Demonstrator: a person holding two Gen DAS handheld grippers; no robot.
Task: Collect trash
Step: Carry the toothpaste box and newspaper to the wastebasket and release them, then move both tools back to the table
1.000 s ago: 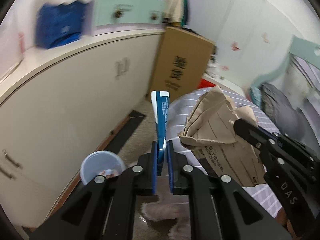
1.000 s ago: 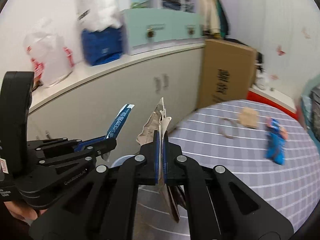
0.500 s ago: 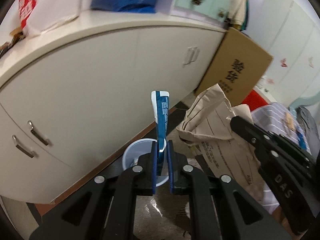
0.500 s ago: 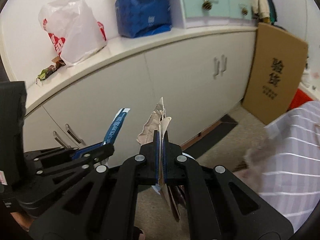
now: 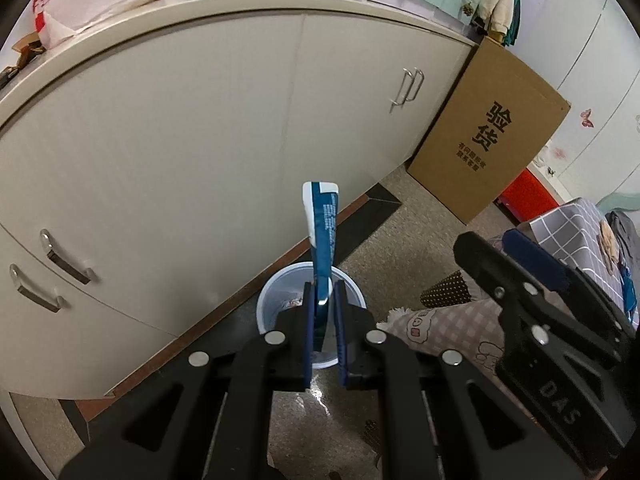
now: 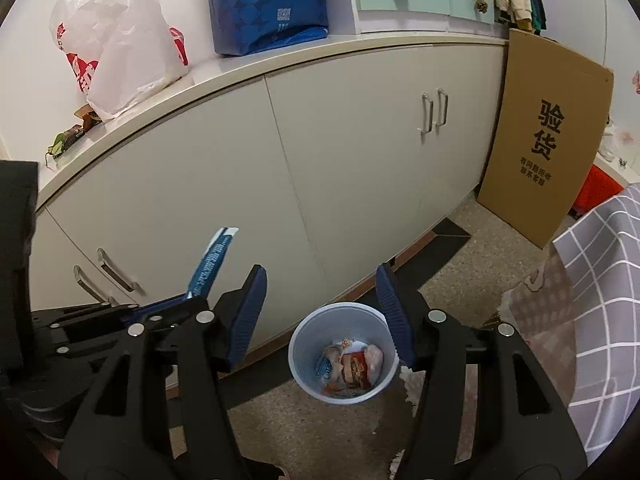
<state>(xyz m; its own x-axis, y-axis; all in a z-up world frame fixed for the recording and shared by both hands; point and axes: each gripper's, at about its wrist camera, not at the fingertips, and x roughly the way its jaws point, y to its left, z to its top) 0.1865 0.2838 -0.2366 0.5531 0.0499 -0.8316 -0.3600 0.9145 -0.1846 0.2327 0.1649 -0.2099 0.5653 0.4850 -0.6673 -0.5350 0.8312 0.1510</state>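
Observation:
My left gripper (image 5: 322, 300) is shut on a blue and white wrapper (image 5: 323, 232) that stands upright above a white bin (image 5: 272, 304) on the floor. The wrapper also shows in the right wrist view (image 6: 212, 264), left of my right gripper. My right gripper (image 6: 320, 304) is open and empty, directly over the bin (image 6: 304, 364), which holds several pieces of trash (image 6: 352, 366). The right gripper also shows in the left wrist view (image 5: 516, 264), at the right. The crumpled brown paper is not in view.
White cabinets (image 6: 320, 168) run behind the bin. A large cardboard box (image 6: 548, 140) leans at their right end. A table with a grey checked cloth (image 6: 600, 280) is at the right, with a patterned fabric (image 5: 448, 328) hanging below. Bags sit on the counter (image 6: 120, 48).
My right gripper has opened and the crumpled brown paper it held is gone from it. Both grippers have moved closer over the bin. The left still holds the wrapper.

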